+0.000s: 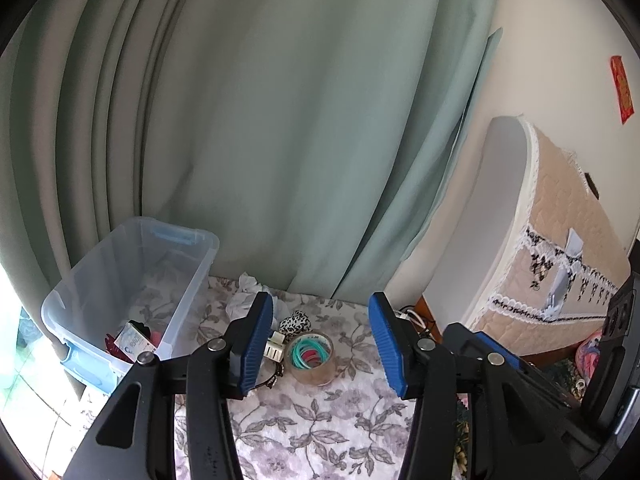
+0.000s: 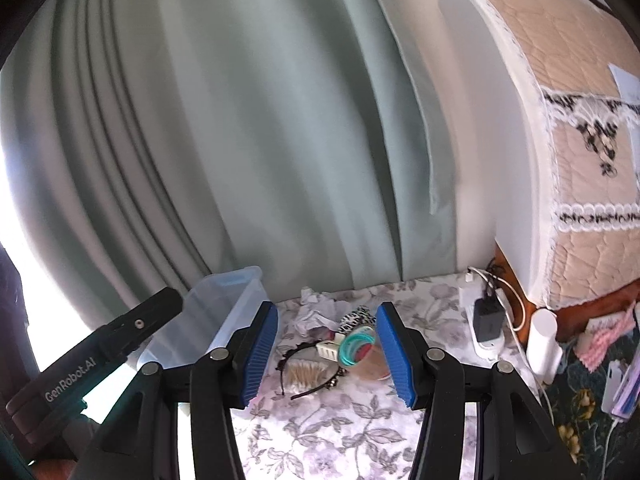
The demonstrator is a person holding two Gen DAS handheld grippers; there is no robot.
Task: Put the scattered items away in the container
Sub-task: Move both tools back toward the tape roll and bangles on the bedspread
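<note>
While ahead of hand-held gripper [image 1: 322,344], tape roll [image 1: 311,357].

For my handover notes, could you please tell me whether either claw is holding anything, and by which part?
Nothing is held: the left claw and the right claw both stand open and empty above the floral cloth.

I see pale green curtains [image 1: 280,120] hanging behind the floral-clothed table [image 1: 320,432], a white wall [image 1: 560,20] at right, and daylight glaring at the left edge
</note>
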